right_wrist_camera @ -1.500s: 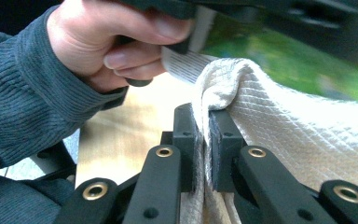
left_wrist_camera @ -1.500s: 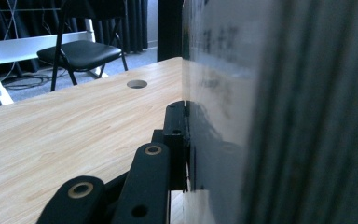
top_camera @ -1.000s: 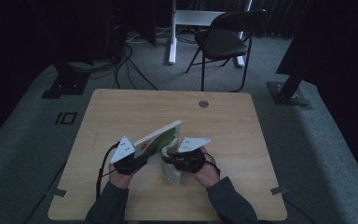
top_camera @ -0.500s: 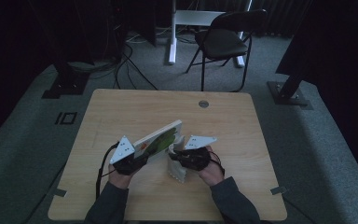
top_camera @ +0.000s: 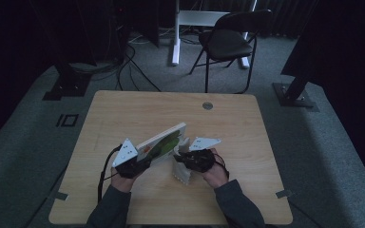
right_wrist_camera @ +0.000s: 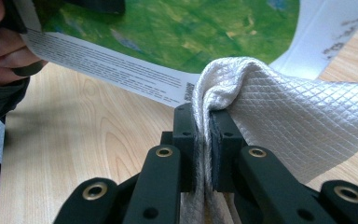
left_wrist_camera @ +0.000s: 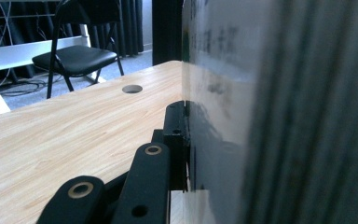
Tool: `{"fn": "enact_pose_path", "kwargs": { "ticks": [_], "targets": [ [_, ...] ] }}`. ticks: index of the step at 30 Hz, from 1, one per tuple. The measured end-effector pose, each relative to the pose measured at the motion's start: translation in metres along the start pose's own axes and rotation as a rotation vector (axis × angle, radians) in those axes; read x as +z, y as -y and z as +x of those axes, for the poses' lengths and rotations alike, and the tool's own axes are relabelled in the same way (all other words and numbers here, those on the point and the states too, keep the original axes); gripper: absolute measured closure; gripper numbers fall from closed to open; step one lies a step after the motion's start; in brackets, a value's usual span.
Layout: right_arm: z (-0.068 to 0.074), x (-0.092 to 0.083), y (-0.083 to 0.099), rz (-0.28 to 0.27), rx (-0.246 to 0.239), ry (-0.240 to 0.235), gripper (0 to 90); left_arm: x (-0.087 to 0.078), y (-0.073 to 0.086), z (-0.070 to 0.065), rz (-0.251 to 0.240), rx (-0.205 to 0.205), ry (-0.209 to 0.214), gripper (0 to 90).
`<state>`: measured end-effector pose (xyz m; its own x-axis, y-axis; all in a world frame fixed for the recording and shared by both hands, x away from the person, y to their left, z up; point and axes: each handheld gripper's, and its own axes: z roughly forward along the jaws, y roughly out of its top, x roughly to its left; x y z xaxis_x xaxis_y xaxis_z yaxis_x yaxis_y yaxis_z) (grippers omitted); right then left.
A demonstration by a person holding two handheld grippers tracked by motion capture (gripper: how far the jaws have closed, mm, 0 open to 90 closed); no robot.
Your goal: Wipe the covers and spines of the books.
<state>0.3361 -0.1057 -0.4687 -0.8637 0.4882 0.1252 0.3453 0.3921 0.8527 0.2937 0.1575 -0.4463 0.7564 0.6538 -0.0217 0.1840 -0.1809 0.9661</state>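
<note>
Holding steady since a second ago, the left tool (top_camera: 140, 159) clamps a tilted green picture board (top_camera: 164, 142) above the table (top_camera: 123, 114). Right tool (right_wrist_camera: 204, 135) pinches a white cloth (right_wrist_camera: 279, 126) against it; wiping seems barely advanced

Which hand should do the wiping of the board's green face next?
Right. The right gripper is shut on the white cloth, bunched against the board. The left gripper is clamped on the board's lower edge, holding it tilted, so it likely must keep steadying.
</note>
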Motion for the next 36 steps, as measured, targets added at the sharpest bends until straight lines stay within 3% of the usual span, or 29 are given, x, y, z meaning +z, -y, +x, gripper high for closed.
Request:
{"fn": "enact_pose_path", "kwargs": {
  "ticks": [18, 36],
  "targets": [
    [-0.010, 0.006, 0.009, 0.004, 0.044, 0.016, 83.0, -0.001, 0.000, 0.000, 0.002, 0.002, 0.000, 77.7],
    [-0.024, 0.012, 0.021, 0.057, 0.119, 0.053, 83.1, -0.003, -0.002, -0.001, -0.007, 0.006, -0.001, 77.7]
  ]
}}
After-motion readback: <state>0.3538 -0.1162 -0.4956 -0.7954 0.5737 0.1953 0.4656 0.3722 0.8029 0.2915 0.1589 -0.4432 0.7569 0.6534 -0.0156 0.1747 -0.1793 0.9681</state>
